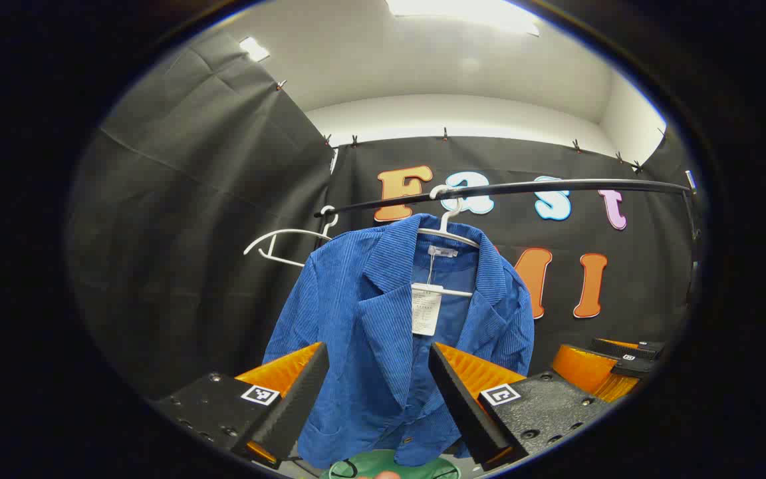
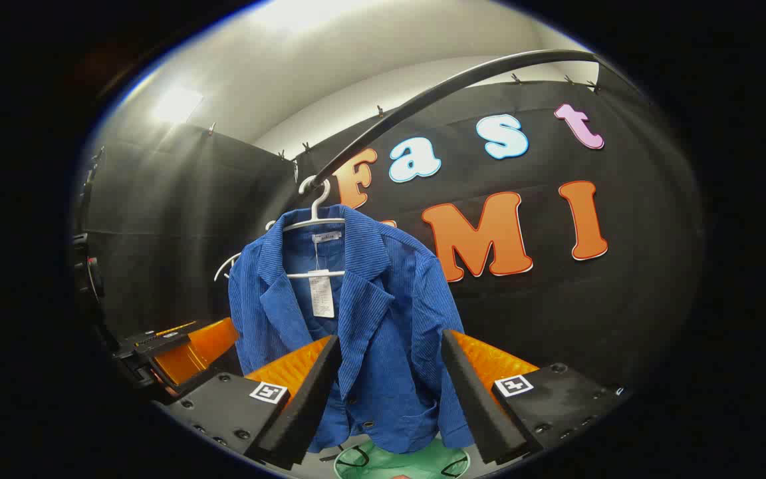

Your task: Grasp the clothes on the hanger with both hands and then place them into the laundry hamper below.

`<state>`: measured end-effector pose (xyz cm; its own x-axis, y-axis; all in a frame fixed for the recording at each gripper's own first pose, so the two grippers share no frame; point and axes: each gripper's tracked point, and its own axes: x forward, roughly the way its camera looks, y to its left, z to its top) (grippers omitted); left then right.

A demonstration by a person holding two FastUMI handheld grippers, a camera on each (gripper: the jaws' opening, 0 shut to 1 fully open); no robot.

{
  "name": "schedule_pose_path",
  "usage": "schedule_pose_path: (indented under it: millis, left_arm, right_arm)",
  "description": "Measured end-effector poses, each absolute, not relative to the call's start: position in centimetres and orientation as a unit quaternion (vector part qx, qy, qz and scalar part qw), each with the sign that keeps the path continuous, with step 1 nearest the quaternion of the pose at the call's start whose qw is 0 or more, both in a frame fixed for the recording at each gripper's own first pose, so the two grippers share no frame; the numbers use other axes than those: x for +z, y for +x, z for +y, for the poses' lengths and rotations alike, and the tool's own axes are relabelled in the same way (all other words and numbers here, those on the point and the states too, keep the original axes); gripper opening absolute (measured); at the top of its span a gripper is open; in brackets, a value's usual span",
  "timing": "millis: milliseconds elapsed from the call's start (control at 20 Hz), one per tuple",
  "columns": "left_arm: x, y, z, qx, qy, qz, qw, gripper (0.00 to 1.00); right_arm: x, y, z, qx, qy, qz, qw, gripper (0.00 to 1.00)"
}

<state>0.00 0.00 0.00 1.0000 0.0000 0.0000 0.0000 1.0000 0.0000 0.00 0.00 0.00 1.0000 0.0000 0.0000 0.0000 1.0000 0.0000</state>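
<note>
Both views face hung jacket point(image 1: 396, 319) upward, near.

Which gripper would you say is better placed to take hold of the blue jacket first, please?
Probably the left gripper: both are open and short of the blue jacket, but in the left gripper view the jacket looms larger between its fingers, while the right gripper looks slightly farther back.

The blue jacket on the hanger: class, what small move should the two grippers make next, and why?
Probably ease both forward onto the blue jacket. The left gripper and right gripper are open with the fabric beyond their tips, ungrasped; it hangs on the white hanger above the green hamper.
</note>
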Motion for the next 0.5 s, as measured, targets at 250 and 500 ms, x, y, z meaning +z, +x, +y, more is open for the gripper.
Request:
schedule_pose_path:
  millis: [250, 500]
  left_arm:
    - [-0.3, 0.0, 0.5, 0.011, -0.009, -0.003, 1.000, 0.92]
    - [-1.8, 0.8, 2.2, 0.029, -0.017, 0.011, 0.999, 0.95]
  right_arm:
    - [-0.1, 0.6, -0.4, 0.002, 0.001, -0.004, 1.000, 0.89]
    - [-1.5, 1.9, -0.9, -0.002, 0.000, 0.008, 1.000, 1.00]
